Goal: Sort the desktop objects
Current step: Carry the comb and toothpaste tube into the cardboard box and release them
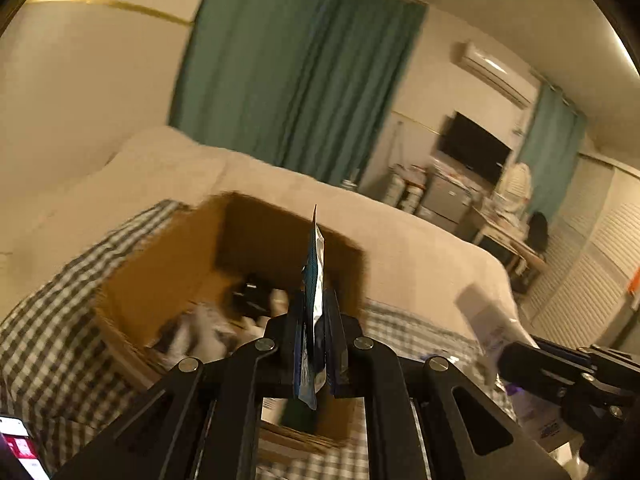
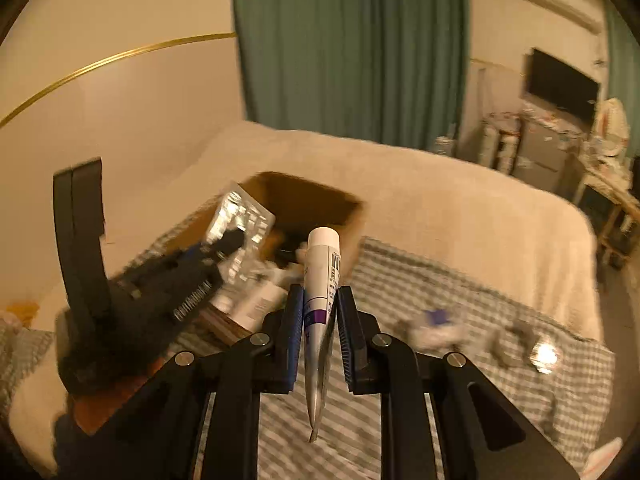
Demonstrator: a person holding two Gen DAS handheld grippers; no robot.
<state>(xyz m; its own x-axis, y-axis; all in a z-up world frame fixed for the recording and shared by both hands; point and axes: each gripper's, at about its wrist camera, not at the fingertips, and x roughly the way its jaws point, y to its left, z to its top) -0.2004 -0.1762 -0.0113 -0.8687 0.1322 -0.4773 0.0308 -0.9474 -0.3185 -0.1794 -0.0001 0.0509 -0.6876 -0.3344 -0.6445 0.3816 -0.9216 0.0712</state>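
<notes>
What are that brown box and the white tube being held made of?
The box looks like plain matte cardboard: brown, with layered edges at its rim. The tube, pinched in the right tool, seems glossy plastic or laminate, with a flat crimped end and a white cap; the blur leaves it uncertain.

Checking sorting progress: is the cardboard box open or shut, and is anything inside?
Open and partly filled. The cardboard box has no lid over its top, and blurred dark and white items lie inside; what they are cannot be told.

A cardboard box (image 1: 208, 264) sits on the checked cloth (image 2: 460, 288) — the bed (image 2: 440, 200) behind it, small items inside. The left gripper (image 1: 314, 344) holds a blister pack (image 2: 240, 220) over the box; right of it, the right gripper (image 2: 318, 344) holds a tube (image 2: 320, 280).
</notes>
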